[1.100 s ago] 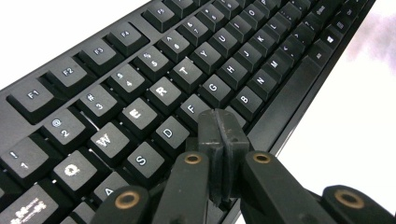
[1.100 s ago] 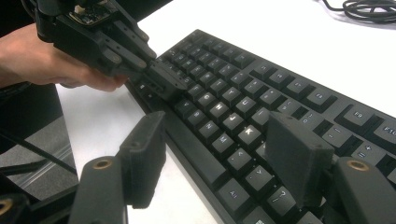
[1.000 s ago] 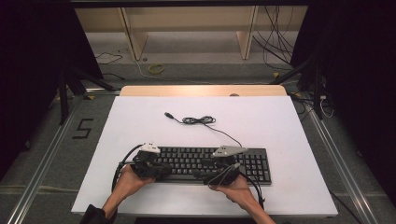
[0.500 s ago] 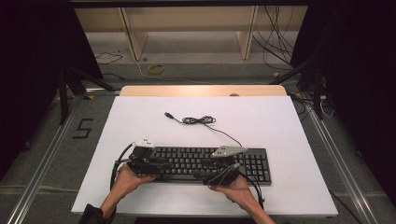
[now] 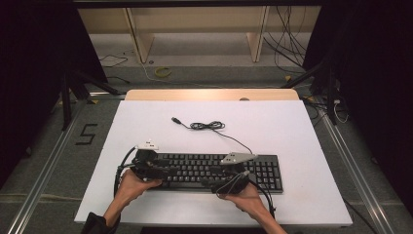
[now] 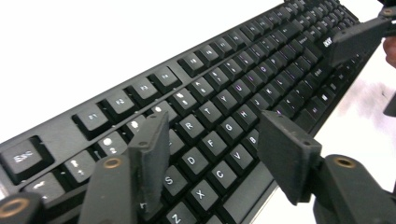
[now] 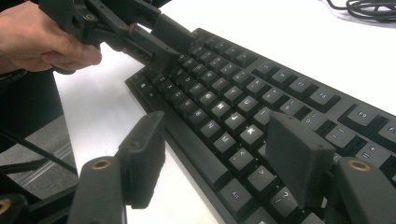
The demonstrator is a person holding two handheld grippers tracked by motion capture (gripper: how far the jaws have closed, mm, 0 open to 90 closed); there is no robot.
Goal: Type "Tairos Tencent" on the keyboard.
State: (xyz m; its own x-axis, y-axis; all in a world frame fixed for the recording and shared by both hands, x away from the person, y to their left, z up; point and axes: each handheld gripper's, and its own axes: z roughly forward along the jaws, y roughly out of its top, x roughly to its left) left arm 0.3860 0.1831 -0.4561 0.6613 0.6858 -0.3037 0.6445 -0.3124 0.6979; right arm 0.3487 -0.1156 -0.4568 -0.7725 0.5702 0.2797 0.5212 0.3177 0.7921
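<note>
Keyboard (image 5: 214, 169): black, lying flat on the near half of the white table (image 5: 292, 126), long side running left to right.
Left gripper (image 6: 215, 154): at the keyboard's left end, jaws apart over the letter keys (near jaw by the front edge).
Right gripper (image 7: 219, 158): at the near edge, right of middle, jaws apart astride it.
Cable (image 5: 207, 126): coiled farther back.

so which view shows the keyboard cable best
The high view: the keyboard cable shows whole, running from its plug through the coil to the keyboard. The right gripper view catches a bit of coil at its top edge.
</note>
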